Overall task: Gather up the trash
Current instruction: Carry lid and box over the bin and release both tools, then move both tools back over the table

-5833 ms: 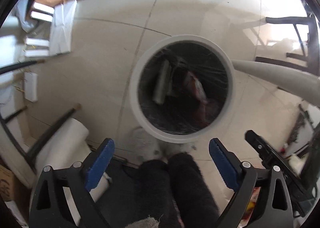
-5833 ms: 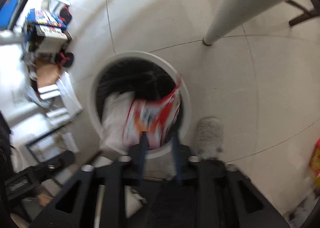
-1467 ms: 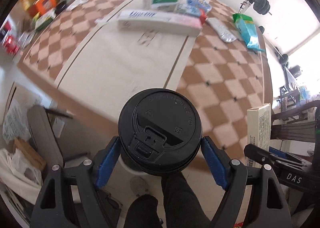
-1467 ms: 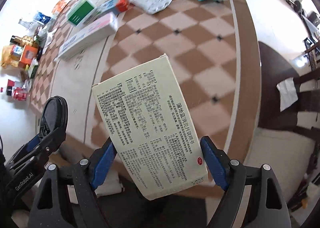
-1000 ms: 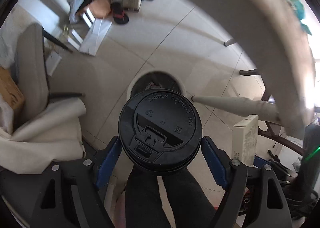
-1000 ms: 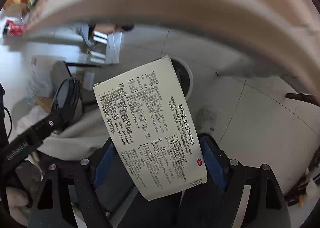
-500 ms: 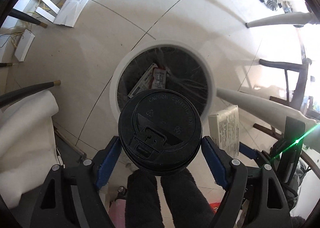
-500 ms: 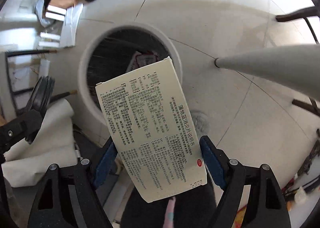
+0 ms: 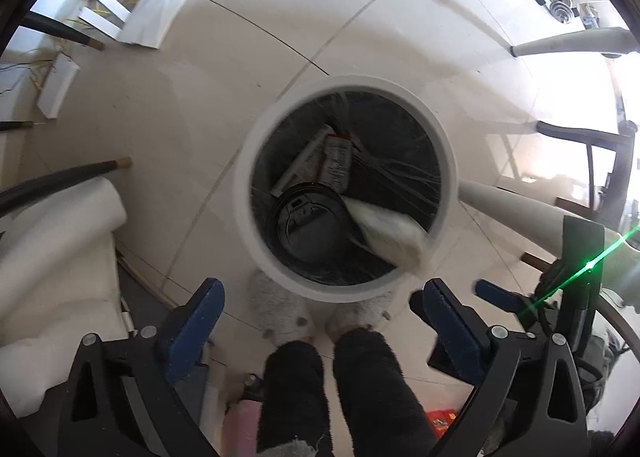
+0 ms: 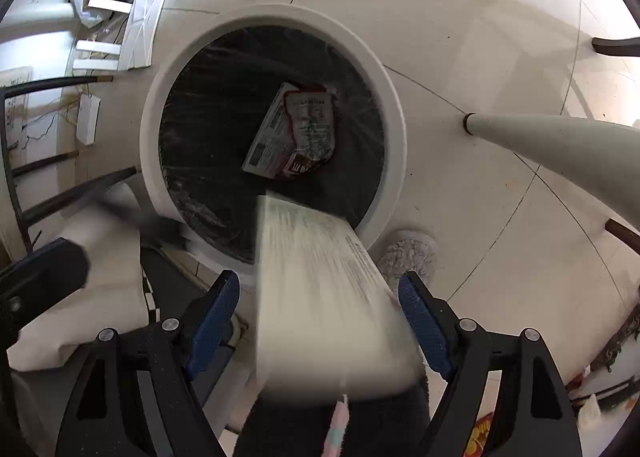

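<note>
A round white trash bin (image 9: 440, 145) with a black liner stands on the floor below both grippers; it also shows in the right wrist view (image 10: 384, 81). My left gripper (image 9: 320, 321) is open and empty above the bin's near rim. The black-lidded cup (image 9: 308, 221) is inside the bin, free of the fingers. My right gripper (image 10: 320, 317) is open; the white printed box (image 10: 320, 289) is blurred between its jaws, falling toward the bin, and shows at the rim in the left wrist view (image 9: 392, 233). A box and a red wrapper (image 10: 296, 133) lie in the bin.
A white table leg (image 10: 560, 153) slants in at the right of the bin. The person's dark-trousered legs and fluffy slippers (image 9: 280, 313) stand just before the bin. A white-covered chair (image 9: 52, 257) is at left. Papers and boxes (image 9: 160, 9) lie on the tiled floor beyond.
Both grippers opened over the bin. The cup dropped from the left gripper into the bin, and the box left the right gripper's pads and is falling.
</note>
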Tool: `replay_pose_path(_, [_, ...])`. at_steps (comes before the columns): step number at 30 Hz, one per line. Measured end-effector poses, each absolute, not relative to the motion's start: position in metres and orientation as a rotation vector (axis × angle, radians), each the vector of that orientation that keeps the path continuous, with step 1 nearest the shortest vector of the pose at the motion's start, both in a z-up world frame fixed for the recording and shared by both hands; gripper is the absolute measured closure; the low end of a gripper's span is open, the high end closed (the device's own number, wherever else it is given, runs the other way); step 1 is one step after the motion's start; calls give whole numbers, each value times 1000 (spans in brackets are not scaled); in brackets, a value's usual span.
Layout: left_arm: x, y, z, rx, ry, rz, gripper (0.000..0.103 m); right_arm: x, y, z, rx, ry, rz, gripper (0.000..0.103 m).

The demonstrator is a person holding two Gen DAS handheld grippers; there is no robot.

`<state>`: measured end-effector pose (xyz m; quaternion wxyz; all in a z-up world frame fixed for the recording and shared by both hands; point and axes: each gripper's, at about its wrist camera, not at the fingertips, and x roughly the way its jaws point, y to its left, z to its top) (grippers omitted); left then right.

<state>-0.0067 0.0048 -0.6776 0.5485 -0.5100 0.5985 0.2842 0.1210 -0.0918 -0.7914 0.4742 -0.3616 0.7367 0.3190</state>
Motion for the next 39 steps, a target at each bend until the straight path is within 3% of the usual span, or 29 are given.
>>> replay_pose_path(2, [-12,4,-673,-1176,1423,710,1,121,-93,-788,-891,1801,777,0])
replay_pose_path(12, [-39,-10,-645,-1022,1484,878,1,116,-103,-752,-908,1715,747,0])
replay_pose_path(24, [-55,-43,-582,-989,1463,905,1,115,-125,-662,-817,1636,712,0])
replay_pose_path(39, [-70,-84,-433,-939,1416,854,1,100,-165,-479,-745,1583,760,0])
